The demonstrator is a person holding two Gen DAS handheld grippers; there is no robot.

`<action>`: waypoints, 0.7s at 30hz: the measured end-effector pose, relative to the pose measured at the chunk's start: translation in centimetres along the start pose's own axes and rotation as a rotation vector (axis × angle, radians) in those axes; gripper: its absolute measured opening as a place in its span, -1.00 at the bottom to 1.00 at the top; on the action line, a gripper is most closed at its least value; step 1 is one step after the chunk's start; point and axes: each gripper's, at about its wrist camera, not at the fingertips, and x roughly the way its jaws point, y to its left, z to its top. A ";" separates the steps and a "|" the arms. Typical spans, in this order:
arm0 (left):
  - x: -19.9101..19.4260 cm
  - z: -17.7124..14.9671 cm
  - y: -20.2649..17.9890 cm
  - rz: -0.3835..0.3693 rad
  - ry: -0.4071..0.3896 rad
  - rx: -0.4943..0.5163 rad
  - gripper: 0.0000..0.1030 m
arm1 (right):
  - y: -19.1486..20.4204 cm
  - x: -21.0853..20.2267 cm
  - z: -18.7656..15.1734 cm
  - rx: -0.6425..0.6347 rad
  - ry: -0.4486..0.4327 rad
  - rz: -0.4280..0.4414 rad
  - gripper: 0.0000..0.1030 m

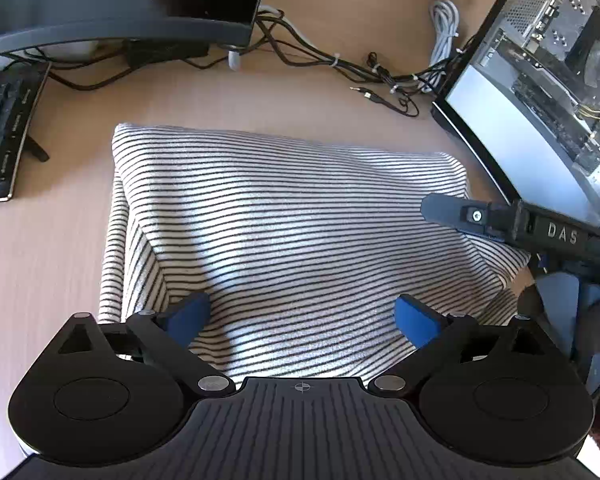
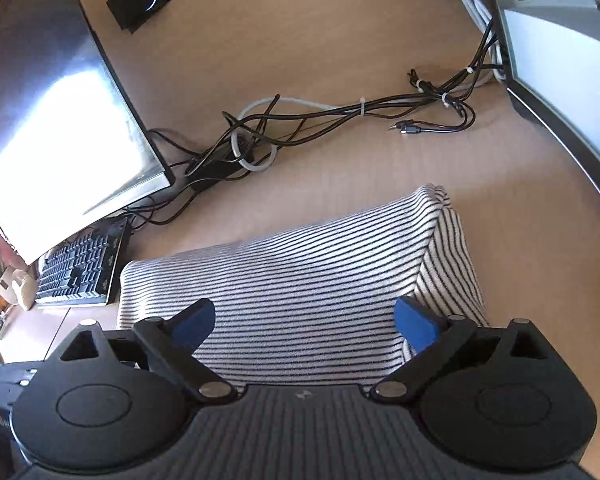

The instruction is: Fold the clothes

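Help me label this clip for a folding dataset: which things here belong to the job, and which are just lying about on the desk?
Belongs to the job:
- striped garment, lying folded on the desk
- left gripper, fingers spread, empty
- right gripper, fingers spread, empty

Just lying about:
- keyboard
- monitor
- cable bundle
- open computer case

Folded striped garment [image 2: 300,276] flat on wooden worktop [image 2: 300,40]; right tool [image 2: 304,320] spread wide above near edge, gripping nothing; keyboard [image 2: 80,272] left.
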 end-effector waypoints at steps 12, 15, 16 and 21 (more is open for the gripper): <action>0.6 0.4 0.0 -0.041 -0.012 0.075 1.00 | 1.4 -3.1 -3.2 -0.024 -0.020 -0.056 0.88; 1.2 1.0 0.1 -0.068 -0.024 0.099 1.00 | 2.2 -4.4 -4.4 0.005 -0.018 -0.069 0.91; 1.4 1.4 0.3 -0.084 -0.026 0.096 1.00 | 2.5 -4.9 -4.8 0.020 -0.011 -0.069 0.94; 3.1 4.7 1.4 -0.172 -0.012 0.056 1.00 | 5.0 -5.6 -6.7 0.011 0.064 -0.066 1.00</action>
